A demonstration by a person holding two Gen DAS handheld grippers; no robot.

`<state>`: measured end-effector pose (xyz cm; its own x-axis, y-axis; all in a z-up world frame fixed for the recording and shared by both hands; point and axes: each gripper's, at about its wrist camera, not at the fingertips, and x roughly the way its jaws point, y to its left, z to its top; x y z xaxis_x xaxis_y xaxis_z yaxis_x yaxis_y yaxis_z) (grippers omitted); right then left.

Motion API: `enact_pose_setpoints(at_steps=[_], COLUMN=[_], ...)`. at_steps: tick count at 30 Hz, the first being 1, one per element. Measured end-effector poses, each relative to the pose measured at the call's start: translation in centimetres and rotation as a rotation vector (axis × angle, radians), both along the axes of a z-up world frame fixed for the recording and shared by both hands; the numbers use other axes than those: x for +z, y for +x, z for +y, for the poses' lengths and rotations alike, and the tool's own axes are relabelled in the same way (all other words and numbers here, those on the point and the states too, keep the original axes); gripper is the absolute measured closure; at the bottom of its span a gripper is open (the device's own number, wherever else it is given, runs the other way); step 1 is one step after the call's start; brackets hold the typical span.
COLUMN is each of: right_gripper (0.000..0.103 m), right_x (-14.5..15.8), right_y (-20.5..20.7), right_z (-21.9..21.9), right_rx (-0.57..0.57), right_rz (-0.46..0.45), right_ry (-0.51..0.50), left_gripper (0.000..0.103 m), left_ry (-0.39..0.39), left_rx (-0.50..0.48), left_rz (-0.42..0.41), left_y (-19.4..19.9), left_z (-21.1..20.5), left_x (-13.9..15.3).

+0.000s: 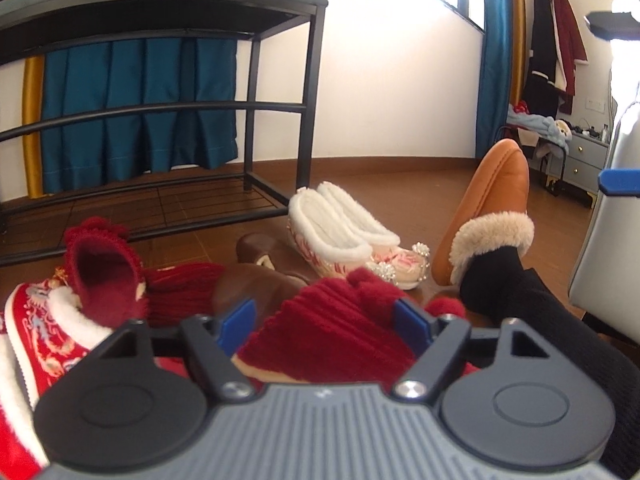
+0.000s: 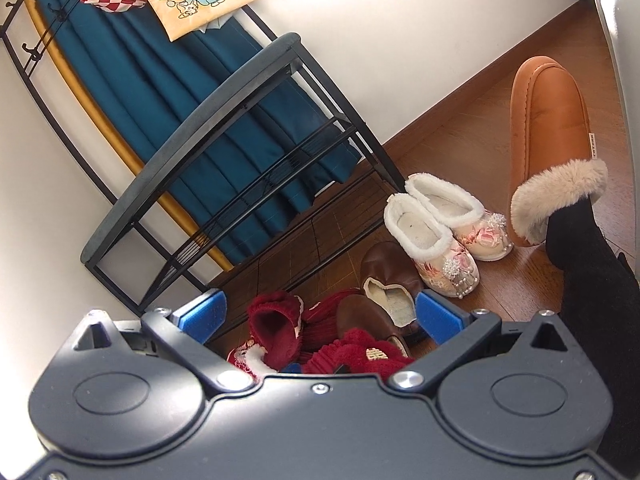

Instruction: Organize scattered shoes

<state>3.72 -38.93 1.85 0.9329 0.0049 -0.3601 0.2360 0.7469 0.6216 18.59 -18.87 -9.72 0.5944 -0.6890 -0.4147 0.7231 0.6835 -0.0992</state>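
Shoes lay heaped on the wooden floor (image 1: pixel 360 176) just in front of the black metal shoe rack (image 1: pixel 276 104), whose shelves showed nothing on them, so by my reading the sorting had barely begun. The left gripper (image 1: pixel 324 328) hung low over the heap with a dark red knitted slipper (image 1: pixel 332 332) between its blue pads (image 1: pixel 238 326); its jaws stood apart, and I could not see either pad pressing on the knit, which suggests a grasp being lined up. That slipper rested on the pile, beside a second red knitted slipper (image 1: pixel 108 280) tipped up with its opening facing the camera, and a red embroidered shoe with white trim (image 1: pixel 36 320) at the left edge. Two brown leather slippers (image 2: pixel 384 288) lay among them. A pair of white fur-trimmed embroidered slippers (image 2: pixel 436 232) sat side by side nearer the rack's end, apart from the heap, probably already paired.

The right gripper (image 2: pixel 320 320) was held higher, looking down on the same pile, its jaws wide with nothing between them, likely waiting its turn.

A person's foot in an orange fur-lined slipper (image 1: pixel 492 208) and black legging rested heel-down on the floor at the right. Teal curtains (image 1: pixel 136 112) hung behind the rack against a white wall; coats on hooks and a small grey cabinet stood in the far corner.
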Motion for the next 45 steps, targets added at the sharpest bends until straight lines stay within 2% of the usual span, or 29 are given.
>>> enact_pose_setpoints(at_steps=[3, 6, 16, 19, 29, 33, 40, 43, 44, 45], right_gripper=[0.000, 0.000, 0.000, 0.000, 0.000, 0.000, 0.000, 0.000, 0.000, 0.000], right_x=[-0.2, -0.5, -1.0, -1.0, -0.8, -0.6, 1.2, 2.1, 2.3, 2.4], right_y=[0.1, 0.2, -0.1, -0.2, -0.6, -0.7, -2.2, -3.5, -4.0, -4.6], right_z=[-0.1, -0.5, -0.9, -0.8, -0.6, -0.3, 2.7, 4.5, 5.1, 5.7], right_rx=[-0.001, -0.012, -0.023, -0.014, -0.004, 0.007, 0.075, 0.108, 0.122, 0.134], right_rz=[0.005, 0.013, 0.027, 0.029, 0.029, 0.033, 0.034, 0.028, 0.030, 0.040], right_ry=[0.003, 0.011, 0.025, 0.025, 0.023, 0.016, -0.009, -0.022, -0.028, -0.031], left_gripper=[0.010, 0.016, 0.051, 0.056, 0.063, 0.064, 0.064, 0.066, 0.073, 0.092], left_ry=[0.009, 0.023, 0.098, 0.114, 0.092, 0.080, 0.086, 0.082, 0.078, 0.064], left_rx=[-0.036, -0.057, -0.047, -0.055, -0.032, 0.025, 0.147, 0.157, 0.155, 0.153], left_rz=[0.016, 0.043, 0.008, 0.019, 0.032, 0.009, -0.030, -0.025, -0.019, -0.010], left_y=[0.4, 0.2, -1.5, -1.9, -3.3, -5.6, -13.2, -16.5, -17.3, -17.9], left_z=[-0.3, -0.7, -1.2, -1.0, 1.0, 3.0, 7.4, 9.5, 10.1, 10.8], left_x=[-0.2, -0.8, -1.2, -0.9, 0.6, 1.8, 3.7, 3.9, 3.8, 3.4])
